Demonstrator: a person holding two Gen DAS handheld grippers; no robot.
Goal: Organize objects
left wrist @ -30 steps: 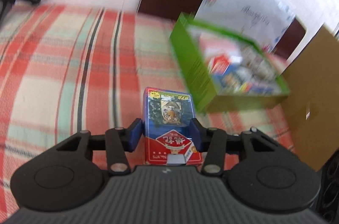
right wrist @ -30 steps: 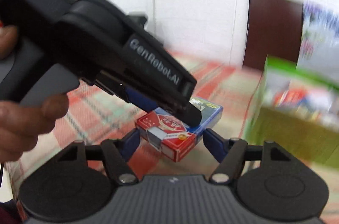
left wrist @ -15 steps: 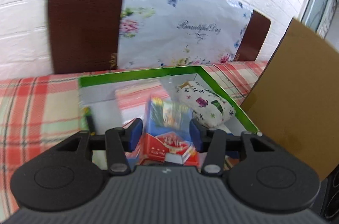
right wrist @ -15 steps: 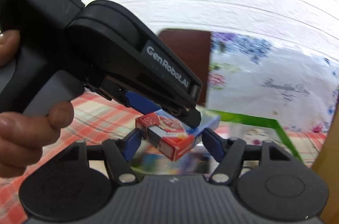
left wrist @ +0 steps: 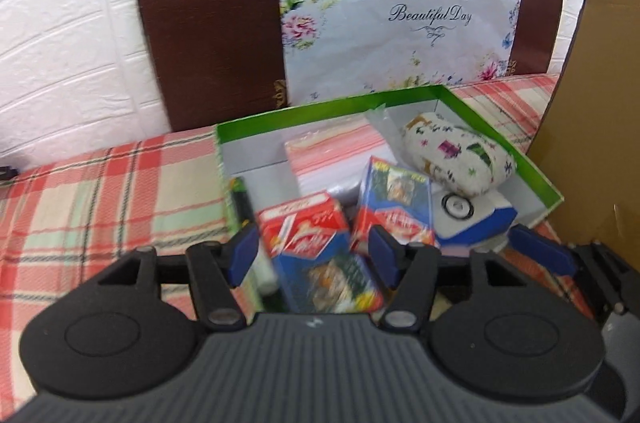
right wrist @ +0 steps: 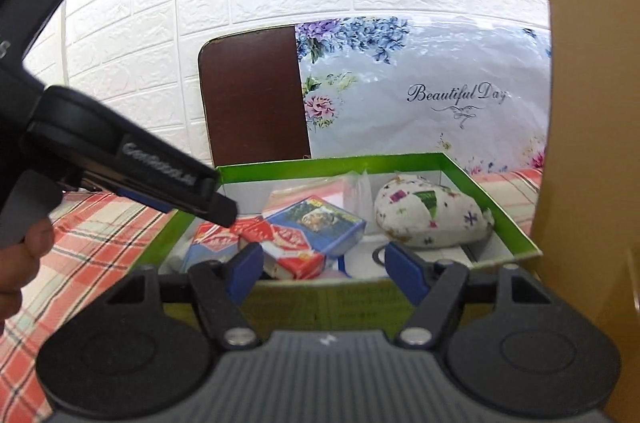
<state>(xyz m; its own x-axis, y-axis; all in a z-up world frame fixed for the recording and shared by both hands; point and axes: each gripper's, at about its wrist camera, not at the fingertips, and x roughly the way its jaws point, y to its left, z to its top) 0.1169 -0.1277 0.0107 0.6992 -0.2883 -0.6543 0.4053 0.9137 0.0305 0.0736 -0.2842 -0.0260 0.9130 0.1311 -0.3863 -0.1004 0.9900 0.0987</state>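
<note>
Two card packs (left wrist: 394, 207) (left wrist: 316, 255) lie side by side in the near part of the green box (left wrist: 320, 105), with both the left tongs (left wrist: 312, 255) and right tongs (right wrist: 324, 265) spread wide, gripping nothing.

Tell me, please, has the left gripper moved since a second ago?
Yes. The left gripper moved from the plaid cloth to over the green box, nearer the headboard.

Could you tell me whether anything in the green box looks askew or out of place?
Yes: two card packs lie tilted at different angles in the green box, heaped rather than lined up.
</note>
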